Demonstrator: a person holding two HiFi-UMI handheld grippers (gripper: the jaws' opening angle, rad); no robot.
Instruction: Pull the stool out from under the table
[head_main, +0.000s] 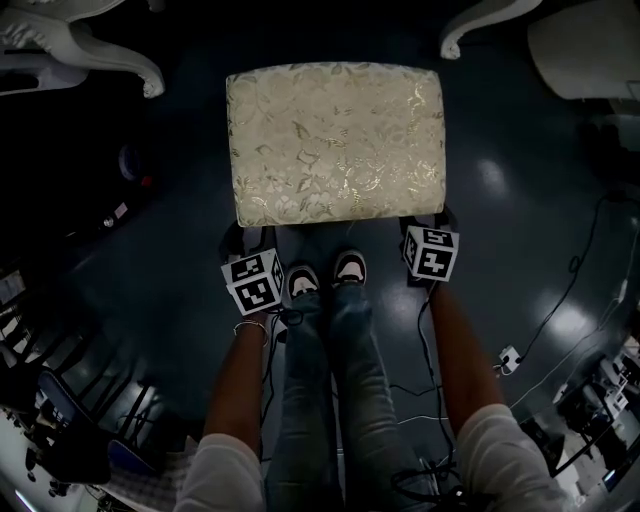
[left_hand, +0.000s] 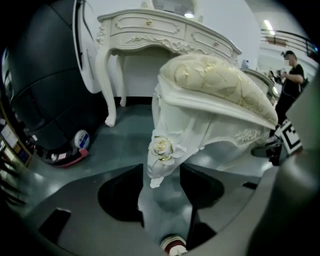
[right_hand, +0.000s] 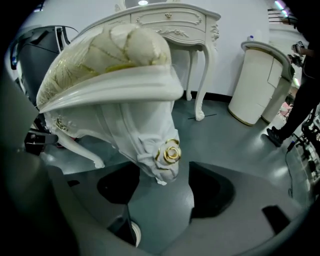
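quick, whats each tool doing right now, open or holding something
Left tool: open, stool leg between its jaws, barely clear.
Right tool: open wide, other stool leg between its jaws, ungripped.

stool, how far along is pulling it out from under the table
Looks done: the stool stands on the floor, out in front of the table. In hand: nothing gripped; the left gripper and right gripper sit at its near corners, jaws apart around the carved legs. Left: drawing the grippers away.
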